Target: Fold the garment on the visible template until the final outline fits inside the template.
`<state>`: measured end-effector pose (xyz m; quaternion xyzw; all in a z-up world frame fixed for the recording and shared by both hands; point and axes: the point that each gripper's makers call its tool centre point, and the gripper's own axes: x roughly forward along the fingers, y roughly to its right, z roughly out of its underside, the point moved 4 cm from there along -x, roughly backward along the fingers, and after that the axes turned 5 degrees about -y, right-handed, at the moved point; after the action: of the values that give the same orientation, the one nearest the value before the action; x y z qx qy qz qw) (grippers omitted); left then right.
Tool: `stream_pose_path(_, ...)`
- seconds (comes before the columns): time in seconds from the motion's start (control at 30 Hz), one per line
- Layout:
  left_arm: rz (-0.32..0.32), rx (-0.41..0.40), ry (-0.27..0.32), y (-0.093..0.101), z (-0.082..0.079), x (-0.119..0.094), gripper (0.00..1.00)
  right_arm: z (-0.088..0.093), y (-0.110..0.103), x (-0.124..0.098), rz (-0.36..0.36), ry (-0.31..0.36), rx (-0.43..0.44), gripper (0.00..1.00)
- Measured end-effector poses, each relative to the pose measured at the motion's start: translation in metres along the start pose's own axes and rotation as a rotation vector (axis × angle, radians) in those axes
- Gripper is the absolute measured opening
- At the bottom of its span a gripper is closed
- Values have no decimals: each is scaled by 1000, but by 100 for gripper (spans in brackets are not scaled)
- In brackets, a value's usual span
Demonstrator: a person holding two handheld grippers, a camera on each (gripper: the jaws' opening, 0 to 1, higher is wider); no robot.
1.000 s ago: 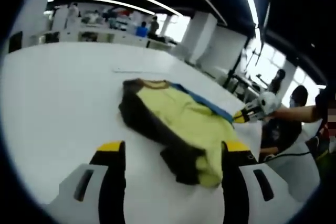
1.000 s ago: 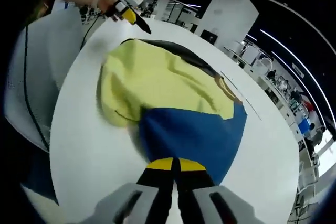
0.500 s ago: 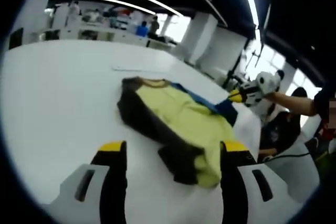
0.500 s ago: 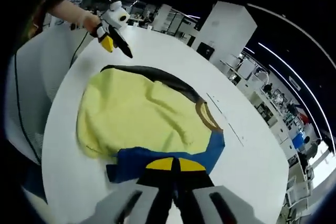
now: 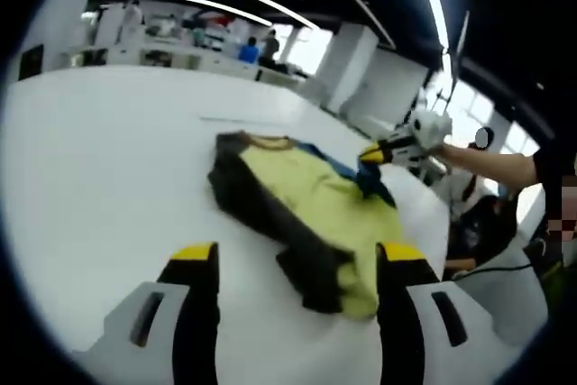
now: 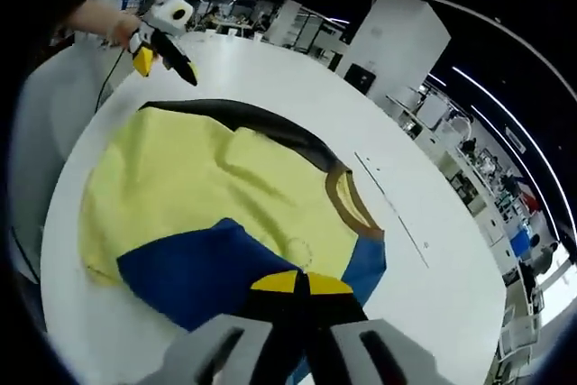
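The white tabletop (image 6: pixel 424 169) carries everything, with a thin line marked on it (image 6: pixel 389 208) just beyond the garment's collar. On it lies the garment (image 6: pixel 207 196), a yellow sweatshirt with a dark sleeve along its far edge, a brown collar (image 6: pixel 347 205) and a blue sleeve (image 6: pixel 194 272) folded over onto the yellow body. In the left gripper view the same garment (image 5: pixel 306 214) lies bunched between near and far parts of the tabletop (image 5: pixel 99 160). The right tongs (image 6: pixel 295 284) are pressed together on the blue sleeve, its cloth pinched at their yellow tips. The left tongs (image 5: pixel 293 254) stand wide apart and hold nothing, hovering near the garment's dark edge; they also appear in the right gripper view (image 6: pixel 158 53), held by a hand (image 6: pixel 101 17) past the garment's far edge.
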<state>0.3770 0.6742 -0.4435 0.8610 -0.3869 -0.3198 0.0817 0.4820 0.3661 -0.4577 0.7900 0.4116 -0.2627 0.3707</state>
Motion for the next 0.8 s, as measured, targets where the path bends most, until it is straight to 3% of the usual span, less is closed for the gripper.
stream_pose_path(0.23, -4, -10, 9, 0, -3, 0, 66, 8, 0, 26, -32, -33, 40, 0)
stream_pose_path(0.63, -4, -12, 17, 0, -5, -1, 66, 9, 0, 27, -41, -40, 41, 0)
stream_pose_path(0.73, -7, -12, 17, 0, -5, -2, 66, 9, -1, 26, -60, -27, 107, 0)
stream_pose_path(0.8, -7, -14, 19, 0, -5, -3, 66, 8, 0, 23, -54, -20, 115, 7)
